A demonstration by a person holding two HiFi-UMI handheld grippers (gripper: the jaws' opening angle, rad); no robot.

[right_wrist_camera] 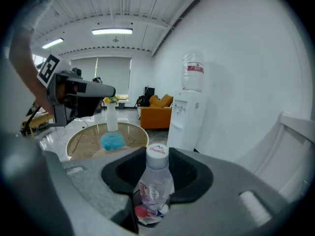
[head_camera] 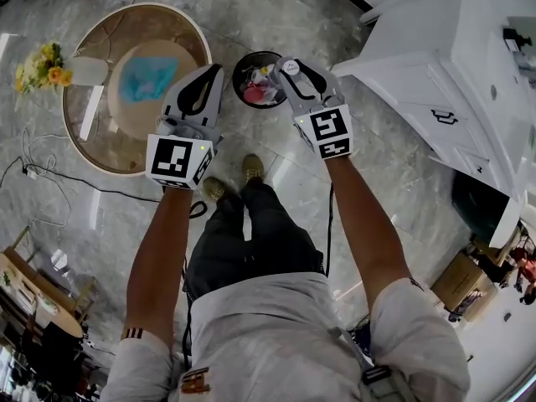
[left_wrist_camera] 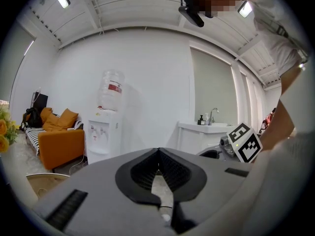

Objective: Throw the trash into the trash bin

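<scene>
Trash, red and white scraps (head_camera: 255, 90), is seen lying in the round black bin (head_camera: 238, 80) on the floor in the head view. Of the bottle (right_wrist_camera: 156, 181), only the white cap is given there, above the bin's rim. Its clear body and label are shown in the right gripper view, clamped between the right gripper's (head_camera: 291, 68) pads. The bottle is held roughly upright, cap uppermost and base towards the bin. The left gripper's (left_wrist_camera: 158, 150) jaws are seen pressed together, empty, in its own view.
</scene>
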